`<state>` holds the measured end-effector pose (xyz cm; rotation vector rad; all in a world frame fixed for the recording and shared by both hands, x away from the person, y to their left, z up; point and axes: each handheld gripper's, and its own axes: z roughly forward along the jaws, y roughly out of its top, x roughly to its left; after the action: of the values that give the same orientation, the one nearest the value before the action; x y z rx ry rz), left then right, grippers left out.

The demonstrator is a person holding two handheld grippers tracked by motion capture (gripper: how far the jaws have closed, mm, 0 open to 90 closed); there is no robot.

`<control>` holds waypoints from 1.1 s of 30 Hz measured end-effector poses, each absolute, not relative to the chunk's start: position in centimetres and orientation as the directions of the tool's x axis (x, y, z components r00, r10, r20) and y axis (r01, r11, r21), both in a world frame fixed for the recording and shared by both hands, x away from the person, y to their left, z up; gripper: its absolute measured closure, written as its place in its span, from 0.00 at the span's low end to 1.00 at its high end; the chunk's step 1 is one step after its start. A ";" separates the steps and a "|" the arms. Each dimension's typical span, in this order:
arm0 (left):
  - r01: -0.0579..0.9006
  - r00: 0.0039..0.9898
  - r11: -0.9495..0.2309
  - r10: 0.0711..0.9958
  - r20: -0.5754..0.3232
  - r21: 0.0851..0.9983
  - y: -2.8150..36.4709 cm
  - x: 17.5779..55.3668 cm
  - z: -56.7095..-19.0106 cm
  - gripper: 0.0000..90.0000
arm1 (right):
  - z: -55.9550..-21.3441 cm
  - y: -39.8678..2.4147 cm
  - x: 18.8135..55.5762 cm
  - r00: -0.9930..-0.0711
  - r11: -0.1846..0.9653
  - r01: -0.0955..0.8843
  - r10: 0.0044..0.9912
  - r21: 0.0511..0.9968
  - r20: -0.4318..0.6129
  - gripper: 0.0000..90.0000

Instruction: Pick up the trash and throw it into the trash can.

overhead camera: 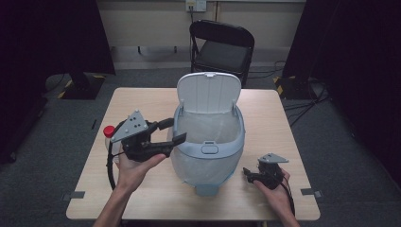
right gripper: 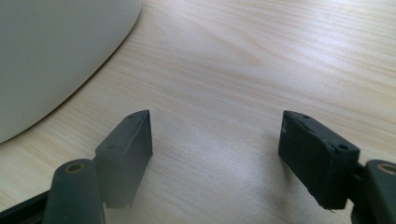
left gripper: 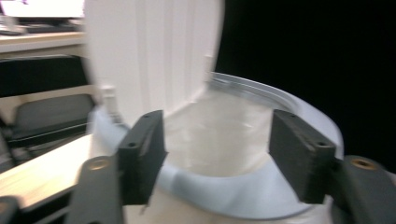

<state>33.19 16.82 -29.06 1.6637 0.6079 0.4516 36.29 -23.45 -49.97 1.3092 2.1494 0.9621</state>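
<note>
Forearms and hands: nearest the high camera, two bare forearms come in from the 6 o'clock edge, each hand carrying a black gripper.
Table (overhead camera: 142, 99): pale wood, square, with the bin standing at its middle.
Bin (overhead camera: 208, 153): the largest thing on the table; a rounded, pale grey-blue body with a blue rim band, a small latch at the front of the rim and a foot tab at its base at 6 o'clock. A translucent liner clouds the inside.
Bin lid (overhead camera: 208, 92): white, ribbed on its inner face, hinged at 12 o'clock and standing upright, fully open.
Left gripper (overhead camera: 172, 131): held level at the bin's 9 o'clock, tips at the rim; jaws spread wide with nothing between the pads. Its own view looks over the blue rim (left gripper: 224, 189) into the liner.
Right gripper (overhead camera: 248, 174): low near the table at the bin's 4 o'clock, just beside its base; jaws spread, with bare wood (right gripper: 215, 79) between them.
Bottle (overhead camera: 108, 135): red-capped, at the bin's 9 o'clock, mostly hidden behind the left gripper.
</note>
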 end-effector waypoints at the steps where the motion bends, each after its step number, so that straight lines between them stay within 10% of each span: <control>1: 0.137 0.777 -0.117 0.629 -0.033 0.984 17.2 33.3 -29.0 0.36 | -50.0 -23.4 36.3 -0.453 0.308 0.583 0.892 0.752 -0.015 0.28; 16: 0.149 0.665 -0.103 0.747 -0.022 0.983 23.9 34.4 -28.3 0.17 | -50.0 -23.4 36.3 -0.450 0.306 0.585 0.893 0.751 -0.013 0.28; 33: 0.220 0.544 -0.047 0.835 -0.082 0.974 30.3 35.0 -30.0 0.17 | -50.0 -23.3 36.4 -0.448 0.305 0.587 0.894 0.750 -0.012 0.28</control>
<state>35.03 30.33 -30.01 1.5758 0.9239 0.6374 36.39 -23.32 -49.97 1.3174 2.1480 0.9598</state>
